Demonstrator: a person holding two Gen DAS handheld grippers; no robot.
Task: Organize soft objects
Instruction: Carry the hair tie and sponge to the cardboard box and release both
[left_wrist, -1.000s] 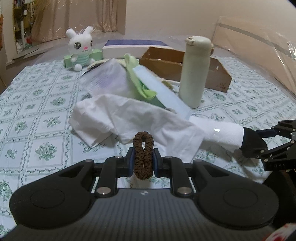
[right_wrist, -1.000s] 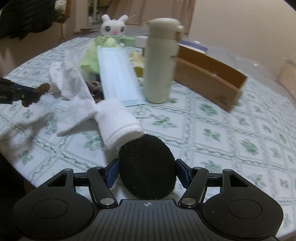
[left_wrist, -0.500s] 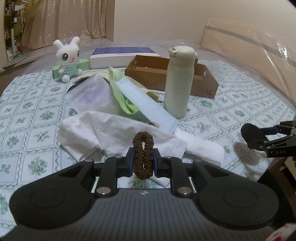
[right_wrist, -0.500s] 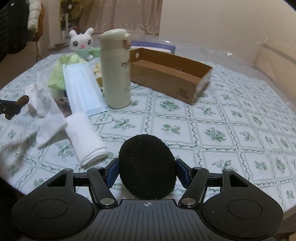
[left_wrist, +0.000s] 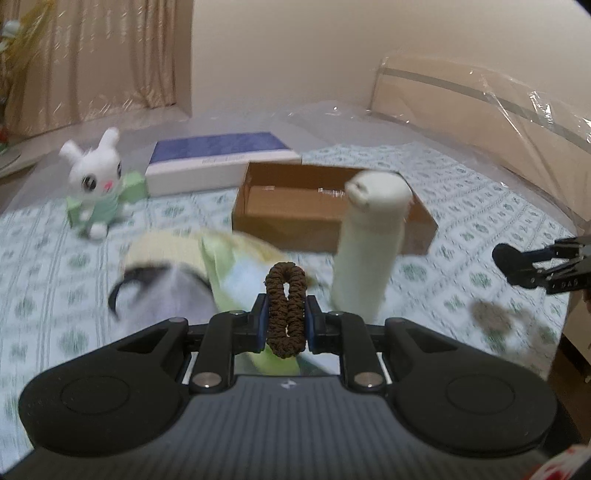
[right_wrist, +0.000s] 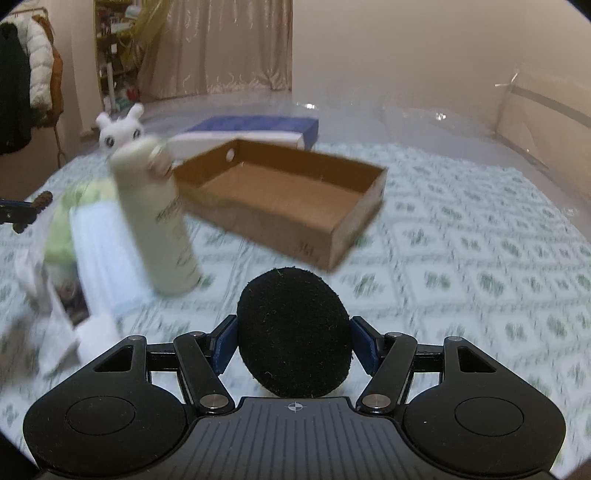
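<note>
Both soft items are already picked up and are being carried toward the cardboard box (right_wrist: 284, 201), so the step in hand looks like the transport leg of sorting. The left gripper (left_wrist: 286, 317) has its fingers drawn narrow and clamped on a brown hair scrunchie (left_wrist: 286, 308), which stands upright between the pads. The right gripper (right_wrist: 293, 338) has its fingers set fairly wide and pressed on either side of a round black sponge puff (right_wrist: 293, 330). In the right wrist view the open, empty box lies at about 12 o'clock from the puff, with the cream bottle (right_wrist: 157, 218) standing at 10 o'clock just beside the box's near corner. In the left wrist view the box (left_wrist: 295, 206) sits at 12 o'clock beyond the scrunchie, and the bottle (left_wrist: 369, 243) is at 1 o'clock, between the gripper and the box. The next move probably calls for bringing each item over the box's rim, steering past the bottle so it is not knocked, and then letting go only once over the box's floor. Compared with a second ago, the desk (right_wrist: 480, 240) has dropped away and the box has swung to centre in both views; the white cloth and rolled towel that filled the left view's foreground have slid out of sight. The plush rabbit (left_wrist: 98, 184) and blue-topped box (left_wrist: 221, 158) now appear nearer, and both grips are unchanged.
</note>
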